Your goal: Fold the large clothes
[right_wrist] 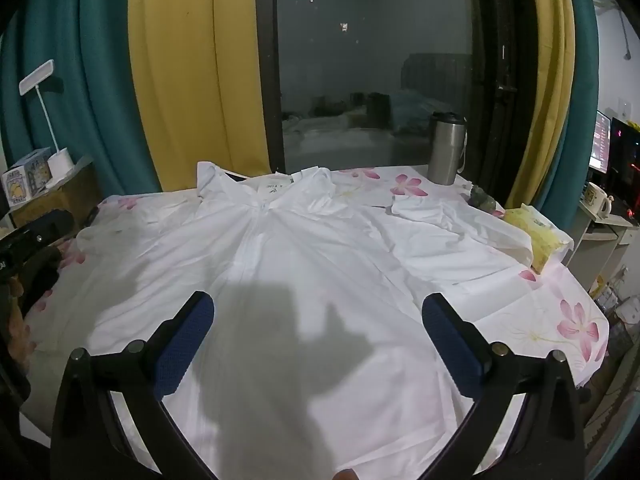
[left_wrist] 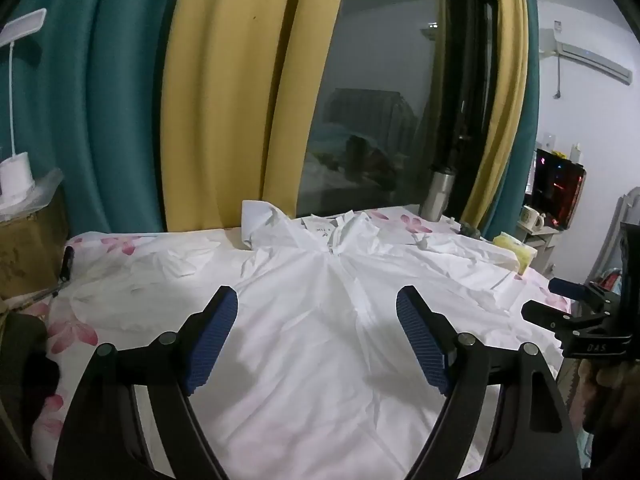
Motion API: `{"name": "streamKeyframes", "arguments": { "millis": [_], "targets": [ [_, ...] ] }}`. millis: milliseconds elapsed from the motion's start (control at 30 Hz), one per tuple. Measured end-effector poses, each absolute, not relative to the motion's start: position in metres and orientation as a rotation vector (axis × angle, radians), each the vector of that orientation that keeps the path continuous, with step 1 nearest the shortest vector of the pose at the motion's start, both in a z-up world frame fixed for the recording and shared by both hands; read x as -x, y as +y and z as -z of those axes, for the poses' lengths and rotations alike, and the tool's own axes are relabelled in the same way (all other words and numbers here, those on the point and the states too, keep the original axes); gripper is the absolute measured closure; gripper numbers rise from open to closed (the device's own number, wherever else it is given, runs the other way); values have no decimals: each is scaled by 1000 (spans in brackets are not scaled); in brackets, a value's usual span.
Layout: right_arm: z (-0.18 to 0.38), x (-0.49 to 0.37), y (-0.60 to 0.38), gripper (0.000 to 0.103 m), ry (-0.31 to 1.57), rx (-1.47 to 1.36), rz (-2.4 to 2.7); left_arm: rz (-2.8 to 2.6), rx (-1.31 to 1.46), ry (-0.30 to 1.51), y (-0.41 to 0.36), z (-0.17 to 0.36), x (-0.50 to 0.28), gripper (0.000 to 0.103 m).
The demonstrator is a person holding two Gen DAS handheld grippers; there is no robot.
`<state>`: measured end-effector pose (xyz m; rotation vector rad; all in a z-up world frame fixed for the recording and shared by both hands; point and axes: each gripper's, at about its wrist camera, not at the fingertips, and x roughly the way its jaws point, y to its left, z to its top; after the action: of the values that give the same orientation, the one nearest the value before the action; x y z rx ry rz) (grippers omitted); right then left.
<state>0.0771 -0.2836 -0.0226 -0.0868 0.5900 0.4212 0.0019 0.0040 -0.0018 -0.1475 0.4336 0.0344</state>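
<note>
With no fold yet begun, both tools poised above hem end of white zip-front garment (right_wrist: 304, 264). Left gripper (left_wrist: 316, 312): jaws spread wide, nothing between, over garment's midline. Right gripper (right_wrist: 318, 316): likewise spread, empty, nearer garment's right half. Garment laid flat, front up, on floral tablecloth (right_wrist: 560, 312), sleeves out to either side, presumably for a sleeve-first fold. Beyond collar, steel tumbler (right_wrist: 446, 148) at far edge, clear of garment; yellow tissue pack (right_wrist: 540, 240) just beside right sleeve.

Two wrist views, angled down, near, sharing white garment (left_wrist: 320, 340), window (right_wrist: 376, 80)
</note>
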Motion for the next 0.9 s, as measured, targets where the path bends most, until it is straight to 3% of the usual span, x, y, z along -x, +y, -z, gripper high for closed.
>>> {"name": "streamKeyframes", "arguments": {
  "millis": [900],
  "targets": [
    [23,-80,-281,0,596,90,-419,-34,157,416,-2,2,3,19]
  ]
}}
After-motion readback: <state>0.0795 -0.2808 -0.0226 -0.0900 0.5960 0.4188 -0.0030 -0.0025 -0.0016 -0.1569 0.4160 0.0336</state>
